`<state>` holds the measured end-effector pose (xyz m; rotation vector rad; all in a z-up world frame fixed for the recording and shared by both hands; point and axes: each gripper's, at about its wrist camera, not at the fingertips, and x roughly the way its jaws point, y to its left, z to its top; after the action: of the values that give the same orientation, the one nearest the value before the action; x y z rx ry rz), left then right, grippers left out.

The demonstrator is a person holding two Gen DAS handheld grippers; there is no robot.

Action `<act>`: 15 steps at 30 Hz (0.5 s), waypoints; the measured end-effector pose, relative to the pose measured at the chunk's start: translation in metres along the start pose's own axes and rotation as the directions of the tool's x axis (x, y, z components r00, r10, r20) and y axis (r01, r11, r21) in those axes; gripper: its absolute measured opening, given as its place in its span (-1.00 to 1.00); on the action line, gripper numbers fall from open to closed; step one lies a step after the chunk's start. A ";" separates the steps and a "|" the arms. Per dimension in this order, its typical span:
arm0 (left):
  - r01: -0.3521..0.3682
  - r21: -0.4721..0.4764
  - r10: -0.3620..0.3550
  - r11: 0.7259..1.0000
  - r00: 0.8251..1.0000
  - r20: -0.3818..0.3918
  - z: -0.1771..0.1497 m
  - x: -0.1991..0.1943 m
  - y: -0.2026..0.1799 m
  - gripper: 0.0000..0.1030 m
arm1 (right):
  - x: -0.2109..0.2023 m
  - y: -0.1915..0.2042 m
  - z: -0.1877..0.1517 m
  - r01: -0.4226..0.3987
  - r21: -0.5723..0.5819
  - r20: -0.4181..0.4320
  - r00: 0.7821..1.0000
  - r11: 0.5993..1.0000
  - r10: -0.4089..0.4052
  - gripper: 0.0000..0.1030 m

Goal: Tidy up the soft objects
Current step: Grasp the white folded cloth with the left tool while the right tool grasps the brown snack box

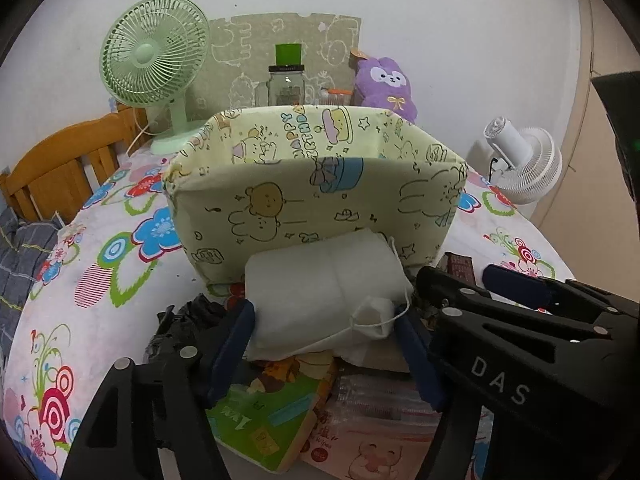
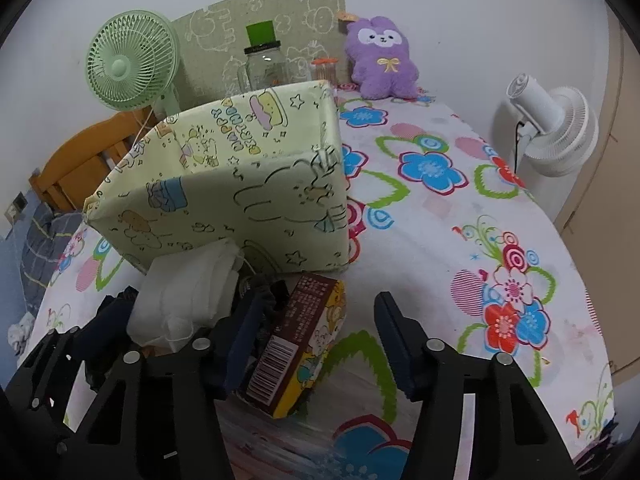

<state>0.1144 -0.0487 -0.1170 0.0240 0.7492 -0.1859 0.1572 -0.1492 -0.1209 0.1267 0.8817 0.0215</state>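
Observation:
A white drawstring pouch (image 1: 316, 292) lies on a heap of packets in front of the pale yellow fabric bin (image 1: 320, 200). My left gripper (image 1: 325, 310) straddles the pouch with a blue pad close against each side, and I see no squeeze. In the right wrist view a brown and yellow box (image 2: 304, 340) lies between the fingers of my right gripper (image 2: 320, 296). The left pad is at the box and a gap shows on the right. The pouch (image 2: 188, 292) and the bin (image 2: 240, 200) lie to the left. A purple plush (image 2: 382, 60) sits at the back.
The flowered tablecloth (image 2: 440, 240) is bare to the right of the bin. A green fan (image 1: 152, 72), a glass jar (image 1: 286, 84) and a white fan (image 1: 520, 160) stand behind. A black crumpled item (image 1: 184, 320), a green packet (image 1: 272, 412) and a wipes pack (image 1: 372, 432) lie under the pouch.

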 end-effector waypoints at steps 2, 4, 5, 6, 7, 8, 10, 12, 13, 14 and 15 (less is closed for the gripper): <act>0.006 0.012 -0.006 1.000 1.000 -0.001 -0.001 0.000 -0.003 0.35 | 0.002 0.001 -0.001 -0.021 0.002 -0.009 1.000 1.000 0.021 -0.03; 0.006 0.023 -0.006 1.000 1.000 0.002 -0.002 0.000 -0.005 0.30 | 0.002 0.004 -0.002 -0.036 -0.004 -0.011 0.999 0.999 0.036 -0.19; 0.008 0.026 -0.008 1.000 1.000 0.003 -0.002 0.000 -0.006 0.28 | 0.001 0.006 -0.002 -0.036 -0.010 -0.008 0.999 0.999 0.036 -0.27; 0.011 0.028 -0.011 1.000 1.000 0.006 -0.003 -0.001 -0.006 0.26 | 0.000 0.007 -0.002 -0.039 -0.015 -0.007 0.999 0.999 0.039 -0.34; 0.011 0.029 -0.011 1.000 1.000 0.008 -0.003 -0.002 -0.006 0.20 | -0.001 0.008 -0.002 -0.042 -0.015 -0.006 0.999 0.999 0.042 -0.39; 0.012 0.029 -0.012 1.000 1.000 0.009 -0.002 -0.002 -0.005 0.13 | -0.002 0.008 -0.003 -0.040 -0.012 -0.002 0.999 0.999 0.040 -0.44; 0.027 0.022 -0.027 0.999 1.000 0.014 -0.001 -0.005 -0.004 -0.04 | -0.004 0.008 -0.002 -0.039 -0.008 0.004 0.999 0.999 0.039 -0.48; 0.031 0.020 -0.032 0.999 0.999 0.019 0.000 -0.007 -0.004 -0.11 | -0.006 0.005 -0.002 -0.039 0.002 0.012 0.999 0.999 0.039 -0.54; 0.031 0.022 -0.032 0.999 0.999 0.021 0.000 -0.007 -0.005 -0.16 | -0.007 0.005 -0.002 -0.036 0.002 0.014 0.999 0.999 0.035 -0.55; 0.033 0.023 -0.033 0.999 0.999 0.024 0.000 -0.009 -0.005 -0.22 | -0.008 0.005 -0.002 -0.035 0.002 0.015 0.999 0.999 0.035 -0.57; 0.032 0.024 -0.033 0.999 0.999 0.026 0.000 -0.010 -0.006 -0.24 | -0.010 0.005 -0.002 -0.035 0.001 0.017 0.999 0.999 0.035 -0.57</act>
<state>0.1061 -0.0525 -0.1101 0.0314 0.7216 -0.2255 0.1495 -0.1451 -0.1142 0.1434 0.8621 0.0525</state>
